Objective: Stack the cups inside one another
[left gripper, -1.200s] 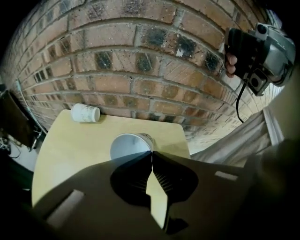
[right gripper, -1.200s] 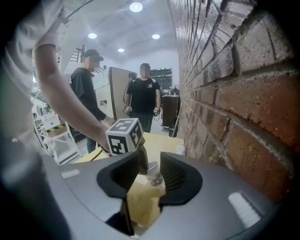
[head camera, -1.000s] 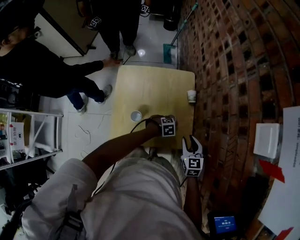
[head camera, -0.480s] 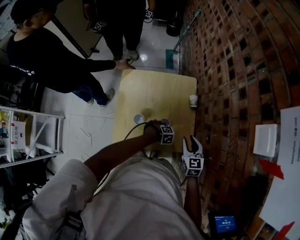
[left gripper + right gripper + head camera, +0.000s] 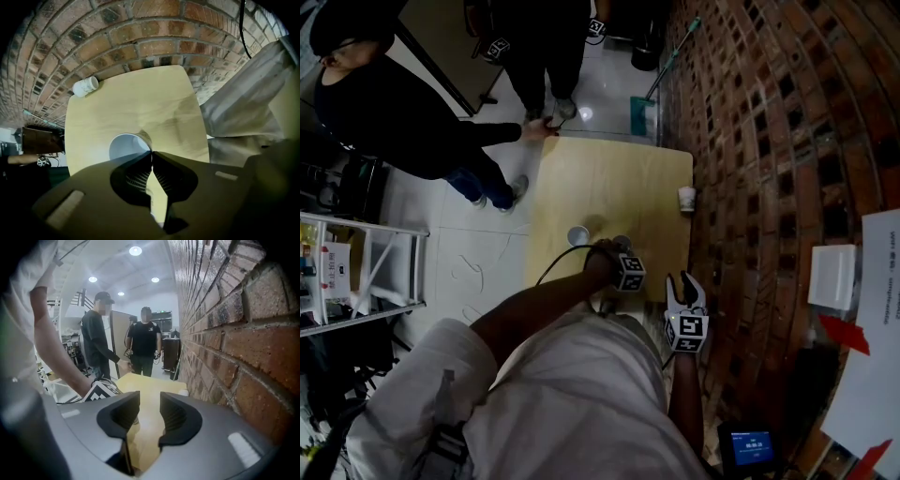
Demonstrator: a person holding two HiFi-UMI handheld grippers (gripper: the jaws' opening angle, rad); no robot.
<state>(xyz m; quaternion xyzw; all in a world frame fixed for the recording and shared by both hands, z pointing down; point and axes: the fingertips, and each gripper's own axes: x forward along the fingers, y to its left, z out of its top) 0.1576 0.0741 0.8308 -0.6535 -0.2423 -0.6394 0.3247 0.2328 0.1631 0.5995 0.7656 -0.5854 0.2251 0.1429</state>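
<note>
L gripper pinched shut on white paper cup rim above table; R gripper wide open, empty, at table edge.

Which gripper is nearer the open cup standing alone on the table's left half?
Left. The left gripper is over the table just right of that cup, shut on the rim of a second cup. The right gripper hangs farther off, open, at the table's near right corner.

Cup left on table; second cup middle; third cup right.
</note>
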